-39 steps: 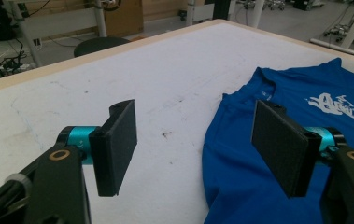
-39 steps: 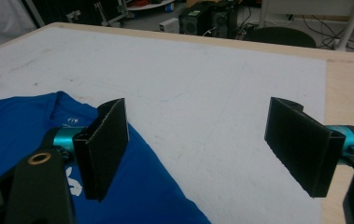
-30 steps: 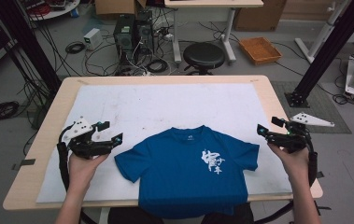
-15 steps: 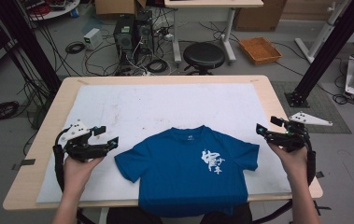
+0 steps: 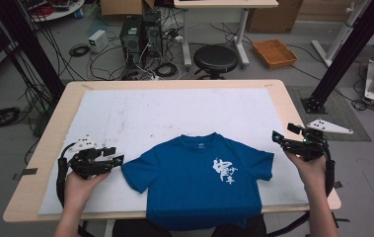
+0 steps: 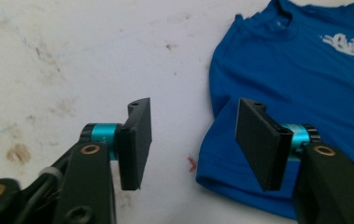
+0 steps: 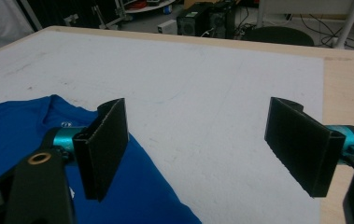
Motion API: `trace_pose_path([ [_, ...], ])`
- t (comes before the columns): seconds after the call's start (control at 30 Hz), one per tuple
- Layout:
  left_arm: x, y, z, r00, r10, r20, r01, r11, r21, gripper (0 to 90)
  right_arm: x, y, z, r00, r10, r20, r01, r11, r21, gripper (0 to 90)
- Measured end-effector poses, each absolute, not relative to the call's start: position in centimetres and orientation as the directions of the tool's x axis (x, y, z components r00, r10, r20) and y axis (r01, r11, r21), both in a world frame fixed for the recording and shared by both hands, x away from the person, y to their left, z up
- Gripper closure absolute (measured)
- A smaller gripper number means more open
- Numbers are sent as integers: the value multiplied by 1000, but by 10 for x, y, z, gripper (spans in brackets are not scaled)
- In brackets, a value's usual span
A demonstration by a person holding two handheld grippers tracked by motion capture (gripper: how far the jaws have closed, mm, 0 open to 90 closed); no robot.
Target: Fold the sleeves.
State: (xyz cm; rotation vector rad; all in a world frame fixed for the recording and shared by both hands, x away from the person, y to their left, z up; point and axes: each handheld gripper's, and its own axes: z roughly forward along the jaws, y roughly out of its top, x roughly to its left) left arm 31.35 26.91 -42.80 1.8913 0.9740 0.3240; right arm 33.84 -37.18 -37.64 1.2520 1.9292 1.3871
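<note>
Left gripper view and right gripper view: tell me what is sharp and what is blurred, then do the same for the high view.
Left gripper view: pads close up slightly soft, blue T-shirt and its white print blurred, white mat stains fairly clear. Right gripper view: pads soft-edged, far clutter hazy. High view: evenly lit, soft all over, only faint shadows under the left gripper and right gripper.

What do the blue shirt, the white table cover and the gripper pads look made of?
T-shirt: soft knit, probably cotton; matte, limp, wrinkled at the sleeve.
White cover: thin matte sheet, paper or plastic, unclear; stained and scuffed.
Left gripper's pads: black, finely textured, likely rubber or printed plastic.
</note>
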Motion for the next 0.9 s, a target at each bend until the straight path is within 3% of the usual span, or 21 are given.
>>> trace_pose_path([
  [0.43,314,265,-439,596,756,-270,616,-214,758,687,338,-374,-377,-481,865,140,407,79,910,215],
  [0.73,315,263,-444,587,756,-289,651,-229,724,709,338,-374,-377,-480,866,139,409,80,909,215],
  [0.9,315,263,-444,583,752,-306,658,-216,722,871,338,-374,-377,-478,868,139,408,79,909,216],
])
